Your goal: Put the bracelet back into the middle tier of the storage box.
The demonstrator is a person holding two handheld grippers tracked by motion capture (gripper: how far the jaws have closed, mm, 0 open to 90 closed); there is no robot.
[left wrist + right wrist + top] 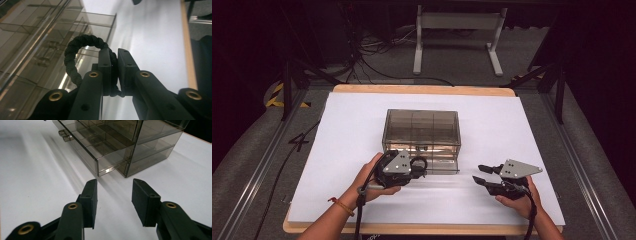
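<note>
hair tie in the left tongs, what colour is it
Black: a twisted, rope-like hair tie pinched in the left tongs. It shows best in the left gripper view.

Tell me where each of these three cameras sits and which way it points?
High view: above the table's near side, looking forward and down on the clear drawer box; forearms, hands and both grippers show.
Left gripper view: on the left gripper, jaws shut on a black braided ring beside the box.
Right gripper view: on the right gripper, jaws open, empty, facing the pulled-out drawer.
All three share the box and white table.
</note>
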